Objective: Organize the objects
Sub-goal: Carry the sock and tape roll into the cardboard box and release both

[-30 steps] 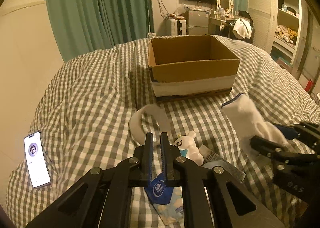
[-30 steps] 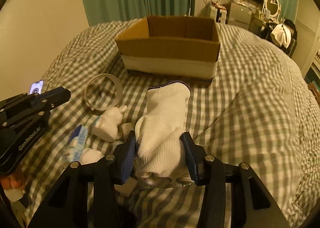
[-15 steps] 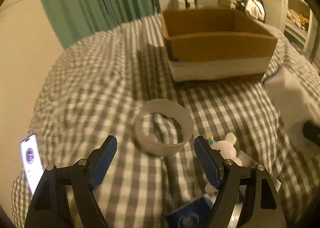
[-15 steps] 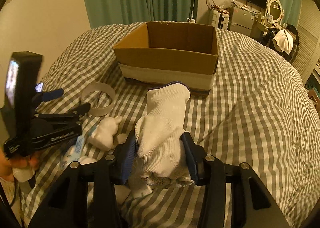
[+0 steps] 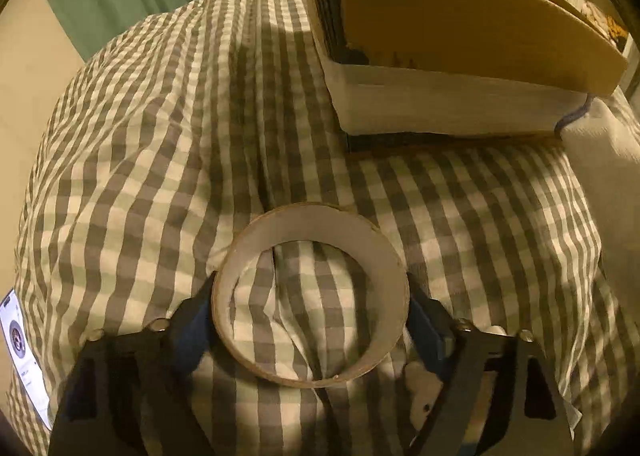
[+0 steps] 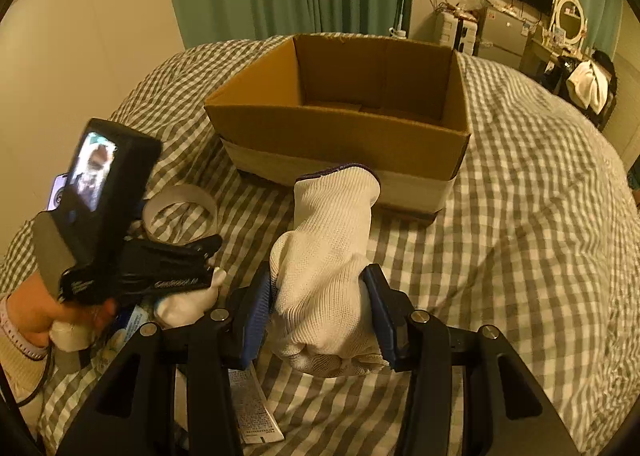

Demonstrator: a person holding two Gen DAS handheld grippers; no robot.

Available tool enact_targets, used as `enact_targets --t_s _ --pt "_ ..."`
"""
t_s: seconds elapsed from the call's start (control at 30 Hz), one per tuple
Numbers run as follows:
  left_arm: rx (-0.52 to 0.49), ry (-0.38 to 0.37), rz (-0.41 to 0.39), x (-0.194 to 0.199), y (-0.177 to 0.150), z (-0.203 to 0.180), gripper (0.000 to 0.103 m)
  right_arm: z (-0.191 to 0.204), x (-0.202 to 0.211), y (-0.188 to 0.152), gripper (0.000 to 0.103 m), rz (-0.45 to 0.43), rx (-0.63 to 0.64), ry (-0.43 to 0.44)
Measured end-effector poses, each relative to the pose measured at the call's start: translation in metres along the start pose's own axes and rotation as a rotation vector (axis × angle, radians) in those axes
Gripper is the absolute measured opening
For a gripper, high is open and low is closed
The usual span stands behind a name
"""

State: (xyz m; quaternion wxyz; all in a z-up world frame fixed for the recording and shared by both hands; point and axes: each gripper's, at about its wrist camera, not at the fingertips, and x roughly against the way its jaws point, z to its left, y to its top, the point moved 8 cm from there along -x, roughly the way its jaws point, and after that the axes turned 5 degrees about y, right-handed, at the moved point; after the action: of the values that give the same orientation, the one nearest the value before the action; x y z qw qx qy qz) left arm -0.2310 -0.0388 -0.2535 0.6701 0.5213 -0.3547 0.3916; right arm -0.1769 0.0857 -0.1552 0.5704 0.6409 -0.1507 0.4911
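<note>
A white tape ring (image 5: 308, 224) lies on the checked bedspread. My left gripper (image 5: 310, 316) is open with one finger on each side of the ring, close to its walls; whether the pads touch it is unclear. The ring also shows in the right wrist view (image 6: 180, 204), with the left gripper (image 6: 200, 244) at it. My right gripper (image 6: 320, 312) is shut on a white knit glove (image 6: 328, 256) and holds it upright in front of the open cardboard box (image 6: 340, 124). The box (image 5: 460, 36) stands just beyond the ring.
A white bunny figure (image 6: 188, 300), a blue packet (image 6: 128, 332) and a flat tube (image 6: 252, 404) lie near the grippers. A lit phone (image 5: 24, 356) lies at the bed's left edge. Curtains, a wall and furniture stand behind the bed.
My left gripper let go of the blue packet, opened wide, and moved forward and down until its fingers straddle the tape ring. My right gripper has kept hold of the glove, almost still.
</note>
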Motion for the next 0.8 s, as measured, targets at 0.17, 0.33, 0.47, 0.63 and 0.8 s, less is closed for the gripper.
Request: enact_targets --t_s 0.17,0.33,0.47,0.63,0.8 --pt "-0.015 0.018 -0.022 0.01 0.001 -0.003 0.083 -0.004 0.002 -0.001 0.046 -0.008 -0.01 0.005" --pt "-0.017 0.017 -0.095 0.05 0.006 0.0 0.083 0.002 0.021 0.0 0.046 -0.044 0.003 -0.021" --pt "0.009 -0.004 -0.172 0.094 0.022 0.004 0.084 0.005 0.044 0.007 0.046 -0.086 0.016 -0.045" --pt "0.063 -0.07 -0.269 0.156 0.042 0.012 0.084 0.015 0.084 0.026 0.046 -0.16 0.04 -0.074" --pt "0.08 -0.115 -0.352 0.202 0.067 0.016 0.084 0.026 0.121 0.056 0.046 -0.236 0.07 -0.083"
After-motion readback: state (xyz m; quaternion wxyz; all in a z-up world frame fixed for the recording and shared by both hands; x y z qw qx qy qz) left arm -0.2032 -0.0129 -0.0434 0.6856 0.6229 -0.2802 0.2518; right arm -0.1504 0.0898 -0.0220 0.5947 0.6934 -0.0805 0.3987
